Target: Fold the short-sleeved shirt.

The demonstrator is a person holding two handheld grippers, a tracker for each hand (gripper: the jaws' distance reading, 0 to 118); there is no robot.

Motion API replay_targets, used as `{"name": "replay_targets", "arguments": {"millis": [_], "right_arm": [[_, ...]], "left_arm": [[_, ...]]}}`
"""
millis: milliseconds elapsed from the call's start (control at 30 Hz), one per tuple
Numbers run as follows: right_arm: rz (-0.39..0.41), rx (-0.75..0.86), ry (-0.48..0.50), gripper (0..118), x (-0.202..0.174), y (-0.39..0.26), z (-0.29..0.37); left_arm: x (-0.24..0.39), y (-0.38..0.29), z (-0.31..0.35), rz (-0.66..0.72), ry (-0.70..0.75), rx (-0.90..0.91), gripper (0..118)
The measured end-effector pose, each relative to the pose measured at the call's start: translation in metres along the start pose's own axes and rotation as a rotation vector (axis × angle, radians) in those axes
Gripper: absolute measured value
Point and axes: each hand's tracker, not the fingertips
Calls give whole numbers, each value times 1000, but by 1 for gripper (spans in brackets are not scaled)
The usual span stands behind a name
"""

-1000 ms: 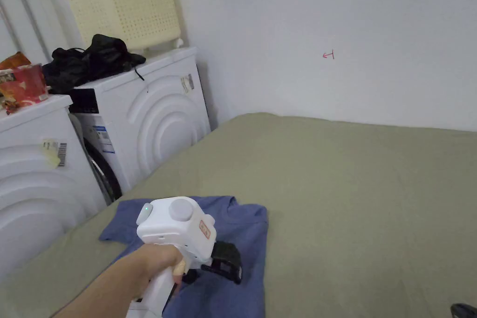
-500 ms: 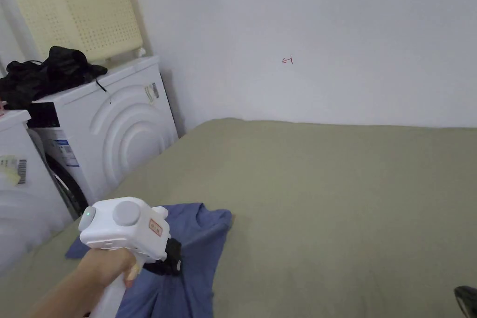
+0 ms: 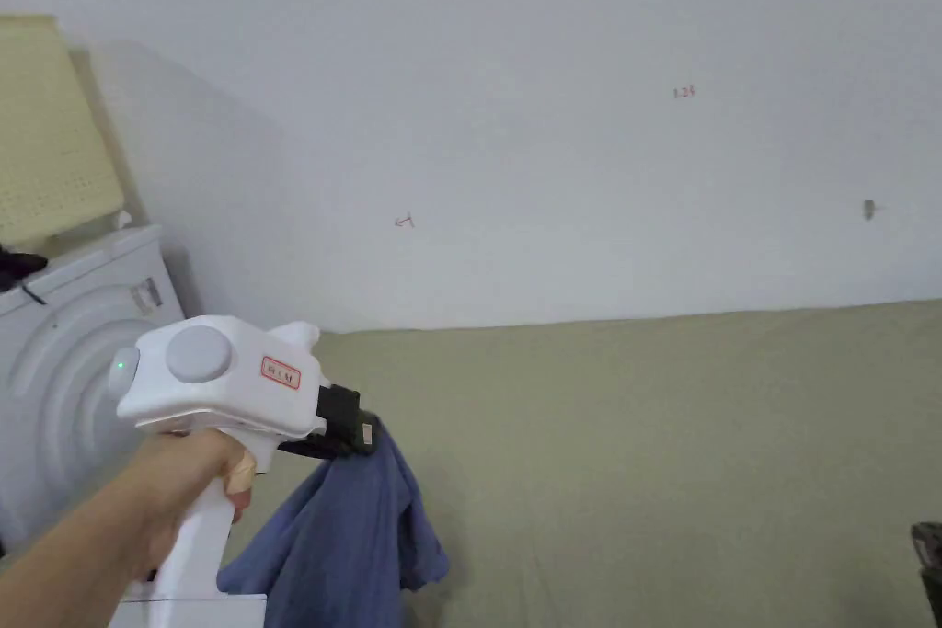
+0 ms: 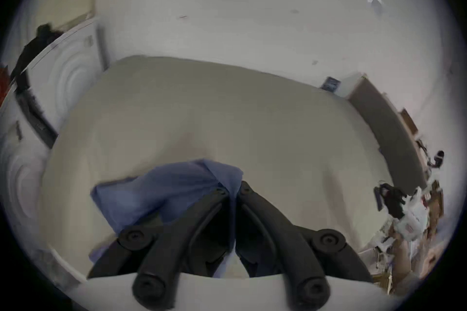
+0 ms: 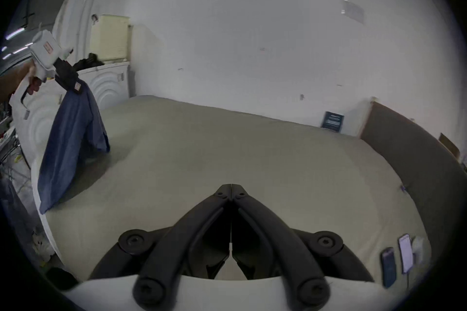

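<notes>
- The blue short-sleeved shirt is held up off the bed by the left tongs, clenched on a bunched pinch of cloth near its top; its lower end trails at the bed's near left edge.
- In the left gripper view, cloth is seen pressed between both jaws, so the grasp looks real but small.
- The right tongs are clenched on nothing, held over the bare bed well apart from the shirt.
- Risk, as judged: with one narrow pinch carrying the whole garment, a slip could be caused by a quick swing, and the shirt would be dropped in a heap or off the bed's edge.
- Risk, as judged: the shirt hangs twisted and doubled, so creases or a crooked spread could be set in if it is laid down without a second corner being taken.
- Count: one shirt, two tongs, one bed.
- Count: two washing machines at the left, one cream perforated panel above, two phones on the bed's right edge.
</notes>
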Motion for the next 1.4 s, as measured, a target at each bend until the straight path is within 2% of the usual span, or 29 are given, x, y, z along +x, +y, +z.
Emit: {"name": "replay_targets", "arguments": {"millis": [300, 467, 633, 767, 800, 833, 867, 900, 933, 1000, 1067, 1100, 1133, 1200, 1233, 1267, 1300, 1333, 1400], "right_arm": [[-37, 22, -217, 0, 95, -3, 64], [-74, 0, -313, 0, 134, -17, 91], [-106, -16, -349, 0, 151, -35, 100], [-132, -50, -338, 0, 150, -45, 92], [-130, -57, -330, 0, 147, -48, 90], [-127, -59, -326, 0, 144, -49, 88], [-124, -60, -320, 0, 142, -49, 86], [-124, -59, -309, 0, 141, -49, 84], [-129, -58, -299, 0, 139, -47, 82], [-136, -57, -273, 0, 135, -42, 81], [-131, -47, -259, 0, 129, -36, 80], [-126, -43, -255, 0, 126, -33, 78], [-124, -38, -247, 0, 123, -29, 77], [-130, -26, -225, 0, 115, -24, 76], [-134, -21, -209, 0, 111, -22, 75], [-134, -18, -199, 0, 107, -20, 74], [-133, -17, -190, 0, 104, -20, 73], [-128, -19, -181, 0, 99, -21, 72], [-117, -27, -167, 0, 92, -24, 69]], "left_arm": [[250, 7, -54, -349, -339, -74, 2], [327, -20, -95, -455, -542, -202, 2], [367, -84, -147, -481, -625, -287, 2], [369, -137, -187, -414, -605, -376, 4], [368, -148, -195, -412, -581, -368, 10], [365, -155, -200, -407, -551, -365, 40], [360, -158, -203, -407, -494, -351, 75], [354, -160, -205, -396, -452, -374, 99], [345, -157, -202, -379, -452, -422, 102], [316, -146, -185, -311, -478, -439, 97], [283, -135, -152, -275, -456, -331, 82], [265, -131, -135, -259, -443, -244, 69], [245, -129, -115, -234, -422, -166, 49], [206, -131, -80, -162, -348, -25, 39], [187, -136, -64, -126, -283, 39, 27], [170, -142, -51, -104, -219, 93, 8], [156, -151, -40, -82, -149, 143, 0], [139, -159, -30, -59, -92, 182, 0], [111, -173, -17, -12, -68, 170, 0]]}}
